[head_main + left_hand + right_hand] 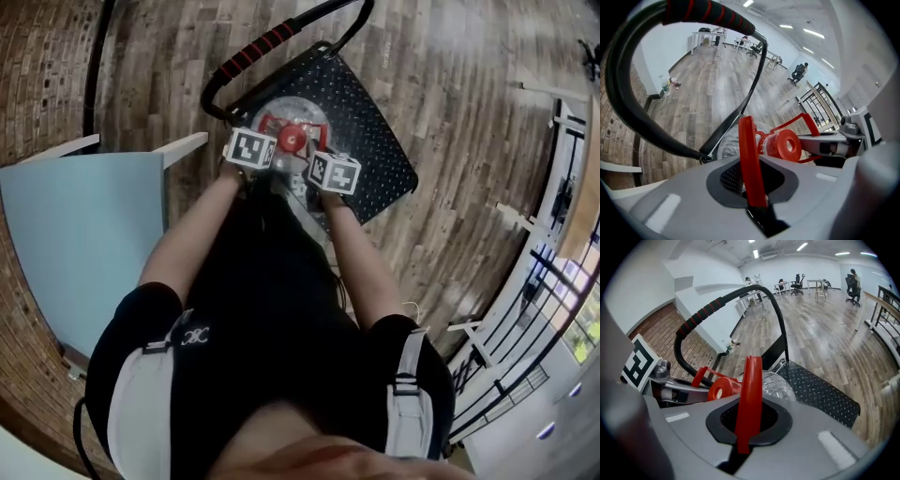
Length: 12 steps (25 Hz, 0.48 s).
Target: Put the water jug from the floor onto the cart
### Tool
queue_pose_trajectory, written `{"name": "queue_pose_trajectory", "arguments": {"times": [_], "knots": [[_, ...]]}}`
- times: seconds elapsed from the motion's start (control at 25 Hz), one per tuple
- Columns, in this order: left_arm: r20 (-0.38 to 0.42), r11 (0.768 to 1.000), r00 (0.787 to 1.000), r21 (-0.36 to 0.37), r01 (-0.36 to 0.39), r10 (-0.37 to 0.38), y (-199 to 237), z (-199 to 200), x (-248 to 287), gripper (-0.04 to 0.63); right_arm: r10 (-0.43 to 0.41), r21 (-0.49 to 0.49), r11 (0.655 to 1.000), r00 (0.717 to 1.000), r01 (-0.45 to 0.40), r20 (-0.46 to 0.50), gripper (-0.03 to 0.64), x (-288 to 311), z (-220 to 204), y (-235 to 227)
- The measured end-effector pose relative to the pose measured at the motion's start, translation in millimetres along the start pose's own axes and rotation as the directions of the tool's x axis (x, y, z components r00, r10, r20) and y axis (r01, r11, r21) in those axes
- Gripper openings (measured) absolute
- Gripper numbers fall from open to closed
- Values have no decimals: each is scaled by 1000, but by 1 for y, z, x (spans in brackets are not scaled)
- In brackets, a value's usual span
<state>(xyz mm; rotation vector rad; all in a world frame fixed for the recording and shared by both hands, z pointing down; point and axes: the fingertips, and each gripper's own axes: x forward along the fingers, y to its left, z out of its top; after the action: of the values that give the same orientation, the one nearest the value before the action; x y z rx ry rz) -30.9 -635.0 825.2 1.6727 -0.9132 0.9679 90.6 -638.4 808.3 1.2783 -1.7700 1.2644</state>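
Note:
The clear water jug (298,190) with its red cap (291,139) sits over the cart's black studded deck (375,141), just in front of the cart's push handle (253,52). My left gripper (269,142) and right gripper (314,152) flank the cap from either side. In the left gripper view, the left gripper (752,190) is shut on a red carrying strap (749,154) of the jug. In the right gripper view, the right gripper (749,427) is clamped on the other red strap (751,390). Whether the jug's base touches the deck is hidden.
A light blue tabletop (84,244) stands close on the left. White railings (525,309) run along the right. The push handle with its red-and-black grip (701,315) arches just beyond the jug. Wood floor surrounds the cart; office chairs and desks (801,284) stand far off.

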Motion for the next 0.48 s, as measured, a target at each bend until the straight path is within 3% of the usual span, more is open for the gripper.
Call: {"name": "queue_pose_trajectory", "arguments": {"times": [0.28, 0.48], "knots": [[-34, 1000, 999, -5, 7, -8, 5, -1, 22, 51, -43, -13, 999, 998, 43, -35, 14, 24, -6, -12], [-30, 998, 999, -65, 27, -29, 17, 2, 25, 41, -46, -20, 999, 999, 46, -27, 14, 33, -5, -14]]}}
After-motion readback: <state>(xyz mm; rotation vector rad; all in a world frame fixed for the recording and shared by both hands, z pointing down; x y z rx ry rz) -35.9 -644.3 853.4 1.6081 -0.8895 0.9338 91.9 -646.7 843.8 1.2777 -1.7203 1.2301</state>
